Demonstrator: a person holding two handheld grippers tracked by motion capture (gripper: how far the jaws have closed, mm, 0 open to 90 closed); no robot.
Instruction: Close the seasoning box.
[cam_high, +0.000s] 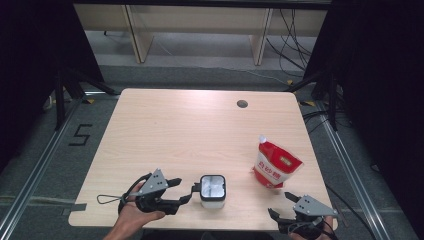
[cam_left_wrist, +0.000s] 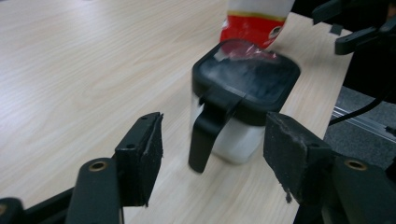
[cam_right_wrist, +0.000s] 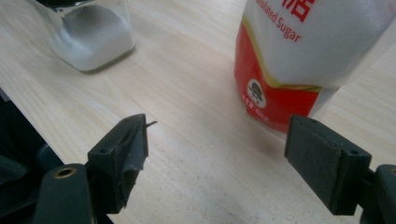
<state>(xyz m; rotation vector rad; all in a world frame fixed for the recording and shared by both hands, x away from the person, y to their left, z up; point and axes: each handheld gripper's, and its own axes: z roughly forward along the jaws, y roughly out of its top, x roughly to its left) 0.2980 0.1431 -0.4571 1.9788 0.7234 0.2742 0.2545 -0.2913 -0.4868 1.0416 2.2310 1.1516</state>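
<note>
While both hand-held grippers sit at the near edge of the pale wooden table (cam_high: 200, 125), a clear square jar with a black lid (cam_high: 213, 190) stands between them.

Left to right: the left gripper (cam_high: 187, 190) has its jaws spread, holding nothing, their tips just beside the jar's black handle (cam_left_wrist: 208, 133); the jar holds white powder; the red-and-white sugar pouch (cam_high: 275, 166) stands upright farther right; the right gripper (cam_high: 281, 205), wide open and empty, points toward the pouch.

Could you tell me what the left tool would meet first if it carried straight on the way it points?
Most likely the black latch of the sugar jar, directly ahead between the left tool's open jaws.
</note>
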